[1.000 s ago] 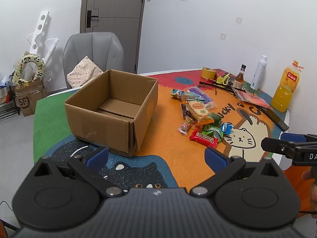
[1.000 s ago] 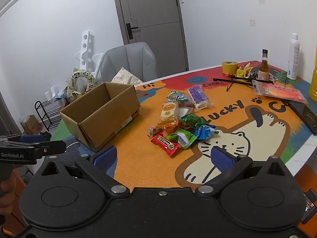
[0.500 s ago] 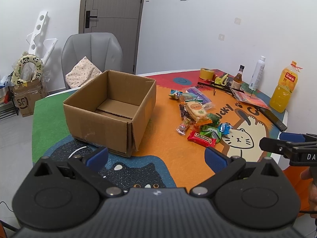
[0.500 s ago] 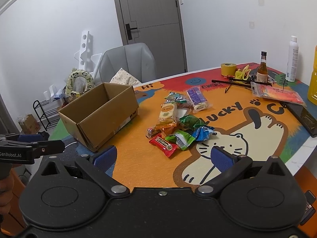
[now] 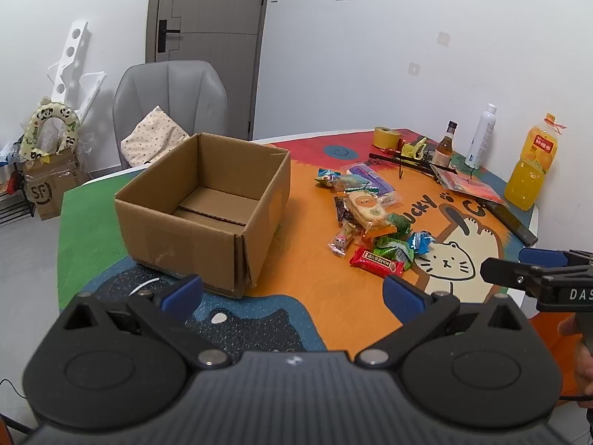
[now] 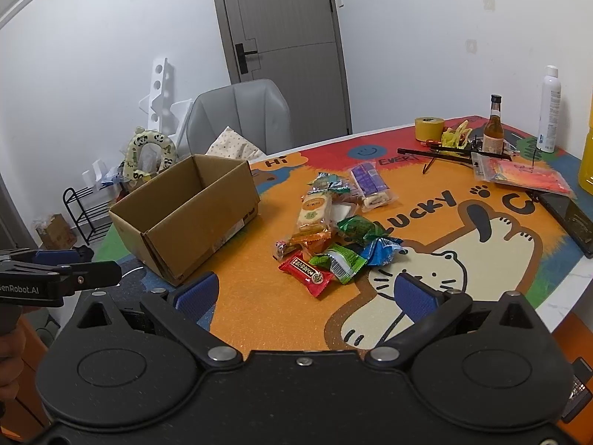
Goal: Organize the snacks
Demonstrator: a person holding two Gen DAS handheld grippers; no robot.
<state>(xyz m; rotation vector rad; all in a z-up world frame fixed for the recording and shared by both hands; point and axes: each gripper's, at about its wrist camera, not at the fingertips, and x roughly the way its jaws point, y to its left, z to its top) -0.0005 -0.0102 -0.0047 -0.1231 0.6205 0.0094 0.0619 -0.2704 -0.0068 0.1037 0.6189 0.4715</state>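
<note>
Hovering wide open and empty, the right gripper (image 6: 307,291) is facing the red snack packet (image 6: 306,269) lying just ahead, nearer than the left gripper (image 5: 292,291), likewise open and empty.

We see both views evenly and brightly lit from overhead, with soft, short shadows beside the cardboard box (image 5: 207,215) and under the snacks (image 6: 333,237). Straight lines bow outward near the dark rounded corners. Focus is sharp throughout, with no glare or motion blur.
</note>
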